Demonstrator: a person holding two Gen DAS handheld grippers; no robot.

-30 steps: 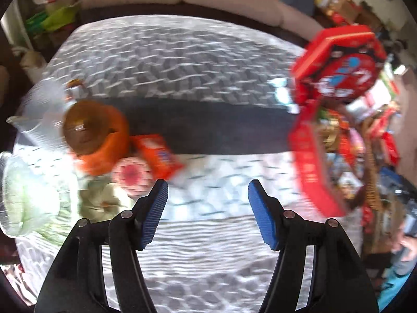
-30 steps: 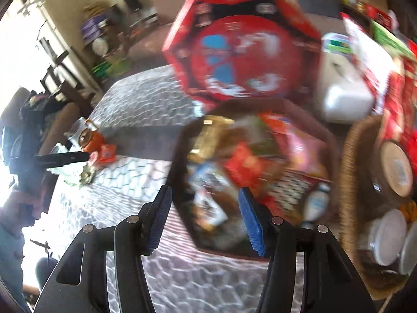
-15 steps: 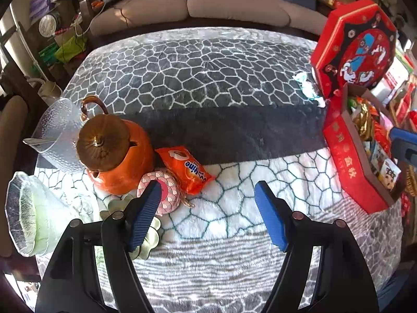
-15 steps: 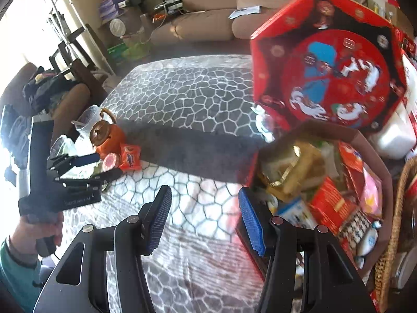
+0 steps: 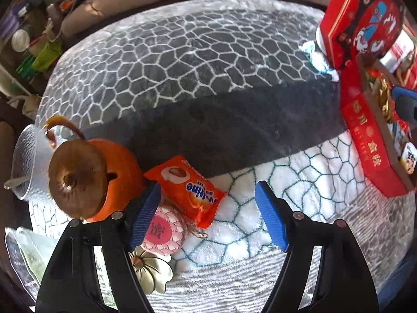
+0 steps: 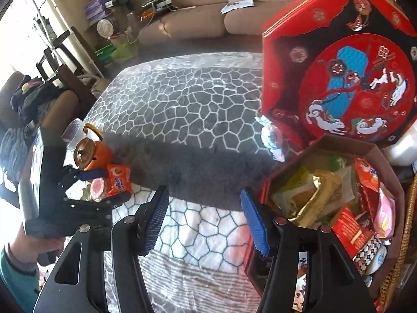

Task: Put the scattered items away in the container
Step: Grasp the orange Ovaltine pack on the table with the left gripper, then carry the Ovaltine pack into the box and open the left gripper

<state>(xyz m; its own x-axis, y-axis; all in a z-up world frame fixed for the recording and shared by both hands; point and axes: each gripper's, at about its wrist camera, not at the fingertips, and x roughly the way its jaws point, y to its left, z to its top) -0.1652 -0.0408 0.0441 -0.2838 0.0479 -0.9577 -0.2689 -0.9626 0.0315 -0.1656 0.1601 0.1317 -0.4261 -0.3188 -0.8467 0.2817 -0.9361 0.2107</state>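
- At the right edge of the surface (image 6: 187, 109), covered in a grey and white cobble-pattern cloth, stands the red octagonal box (image 6: 336, 208), open and already heaped with snack packets: gold foil, orange, red and pink wrappers.
- Its red lid (image 6: 346, 67), printed with white horses, is propped upright just behind the box.
- A blue-and-white wrapped sweet (image 6: 272, 138) lies on the cloth at the foot of the lid.
- A wicker basket (image 6: 409, 234) sits just right of the box; its contents cannot be made out.
- Across the surface, the orange Ovaltine packet (image 5: 190, 190) lies beside the orange teapot (image 5: 104, 180), partly overlapping a round pink packet (image 5: 164, 232).
- A gold flower-shaped dish (image 5: 151, 274) lies next to the pink packet, and a clear glass jug (image 5: 28, 156) stands behind the teapot.
- The left gripper (image 5: 208, 214) hangs over the Ovaltine packet, fingers spread wide either side of it, gripping nothing.
- The right gripper (image 6: 203, 221) hovers at the box's near edge, its fingers parted and opening, with nothing between them.
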